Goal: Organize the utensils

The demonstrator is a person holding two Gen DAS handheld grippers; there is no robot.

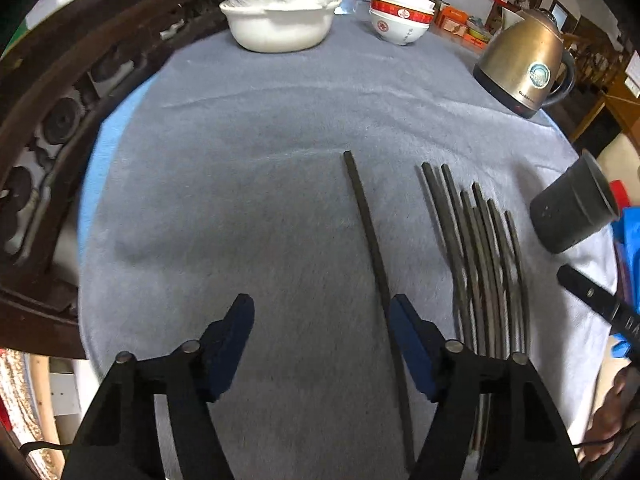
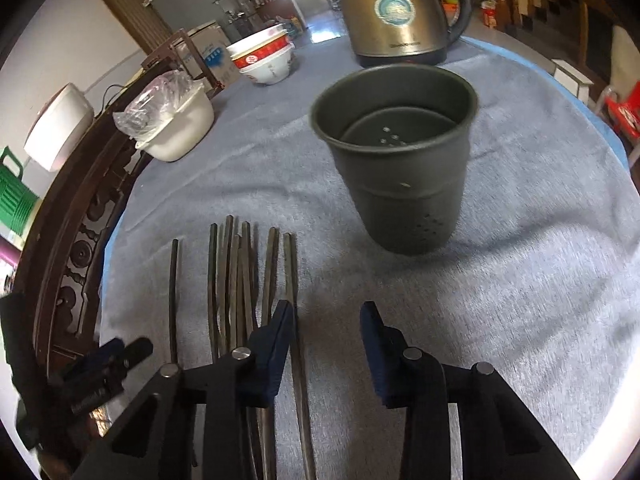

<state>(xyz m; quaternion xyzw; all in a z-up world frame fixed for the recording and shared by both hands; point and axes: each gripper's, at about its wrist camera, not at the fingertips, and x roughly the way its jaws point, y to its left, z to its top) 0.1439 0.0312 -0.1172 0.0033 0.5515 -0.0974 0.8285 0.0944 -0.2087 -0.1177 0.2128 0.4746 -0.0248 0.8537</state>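
Observation:
Several dark chopsticks (image 1: 484,256) lie side by side on the grey cloth (image 1: 240,200); they also show in the right wrist view (image 2: 240,280). One single chopstick (image 1: 370,240) lies apart to their left, seen also in the right wrist view (image 2: 174,296). A dark holder cup (image 2: 400,160) stands upright beyond them; it shows at the right edge of the left wrist view (image 1: 572,208). My left gripper (image 1: 322,316) is open, its right finger beside the single chopstick. My right gripper (image 2: 328,320) is open; the rightmost chopstick (image 2: 294,320) runs between its fingers.
A bronze kettle (image 2: 396,12) stands behind the cup. Stacked red-and-white bowls (image 1: 400,16) and a white pot with a plastic bag (image 1: 280,16) sit at the far side. A dark carved wooden rim (image 1: 52,140) borders the table on the left.

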